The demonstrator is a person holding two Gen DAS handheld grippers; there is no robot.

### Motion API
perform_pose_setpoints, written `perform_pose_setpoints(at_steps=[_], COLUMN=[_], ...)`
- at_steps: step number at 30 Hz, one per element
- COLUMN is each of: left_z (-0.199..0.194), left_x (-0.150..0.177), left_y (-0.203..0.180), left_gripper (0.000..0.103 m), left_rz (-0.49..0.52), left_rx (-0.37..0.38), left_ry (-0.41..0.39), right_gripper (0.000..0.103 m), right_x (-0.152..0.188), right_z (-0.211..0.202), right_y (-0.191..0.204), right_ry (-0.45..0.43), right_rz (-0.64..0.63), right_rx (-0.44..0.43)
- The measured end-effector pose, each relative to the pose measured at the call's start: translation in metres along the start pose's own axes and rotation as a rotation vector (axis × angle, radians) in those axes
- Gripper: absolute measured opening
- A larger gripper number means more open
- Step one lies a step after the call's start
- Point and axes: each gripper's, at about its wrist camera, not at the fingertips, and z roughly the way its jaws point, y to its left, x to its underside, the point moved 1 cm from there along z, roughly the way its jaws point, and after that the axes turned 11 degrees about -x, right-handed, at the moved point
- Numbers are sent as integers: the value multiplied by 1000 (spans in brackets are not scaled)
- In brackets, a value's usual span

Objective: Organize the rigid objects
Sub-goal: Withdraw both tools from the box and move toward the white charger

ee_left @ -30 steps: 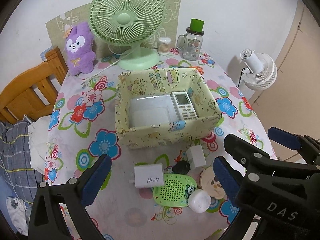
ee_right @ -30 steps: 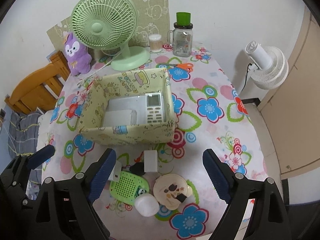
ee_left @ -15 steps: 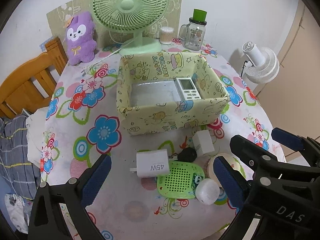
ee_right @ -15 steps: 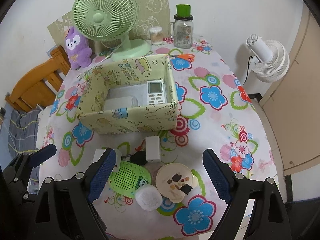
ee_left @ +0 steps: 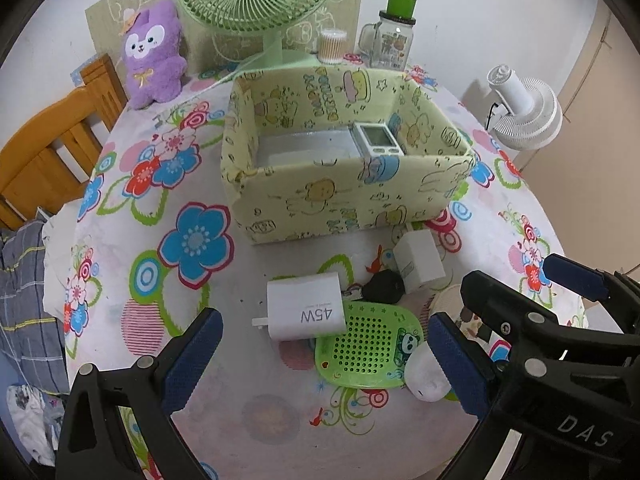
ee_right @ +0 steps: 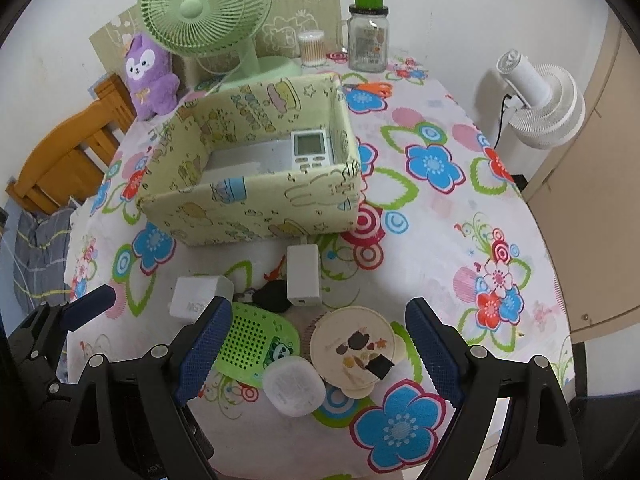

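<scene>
Left gripper (ee_left: pixel 320 354): jaws wide, holding nothing, above the near part of the worktop (ee_left: pixel 132 340).
Right gripper (ee_right: pixel 316 344): jaws wide, holding nothing, over the loose cluster.
Fabric box (ee_left: pixel 340 200): one, yellow with cartoon print, open top, mid-worktop, at 12 o'clock from the cluster.
Remote (ee_right: pixel 310 150): one, white with a grey screen, lying in the box at its 3 o'clock side; long axis runs 12 to 6, screen end toward 12.
Chargers: two, both white. The 45W charger (ee_left: pixel 306 312) lies flat, prongs toward 9 o'clock, long axis 9 to 3. The smaller charger (ee_right: pixel 303 275) lies just at 6 o'clock of the box, long axis 12 to 6, port toward 6.
Black key fob (ee_left: pixel 386 286): one, between the two chargers.
Green perforated case (ee_left: pixel 368 350): one, panda print, its edge under the 45W charger.
White round jar (ee_right: pixel 294 386): one, touching the green case at its 4 o'clock edge.
Round beige disc (ee_right: pixel 354 350): one, at 3 o'clock of the green case.
Fans: two, a green desk fan (ee_right: pixel 206 8) at the worktop's 12 o'clock edge, a white fan (ee_right: pixel 540 100) off the worktop at 2 o'clock.
Purple plush (ee_left: pixel 154 52): one, at 11 o'clock.
</scene>
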Motion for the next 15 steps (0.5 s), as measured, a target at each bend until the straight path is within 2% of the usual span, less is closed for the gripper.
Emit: perform_pose_setpoints(at_steps=[15], left_z=[32], left_x=[8], left_y=[-1], left_gripper=[103], left_rz=[15], left_rx=[-6], left_ry=[56], right_gripper=[90], right_x=[8], right_z=[29], right_y=[-8], right_ry=[47], right_rz=[5], right_rx=[19])
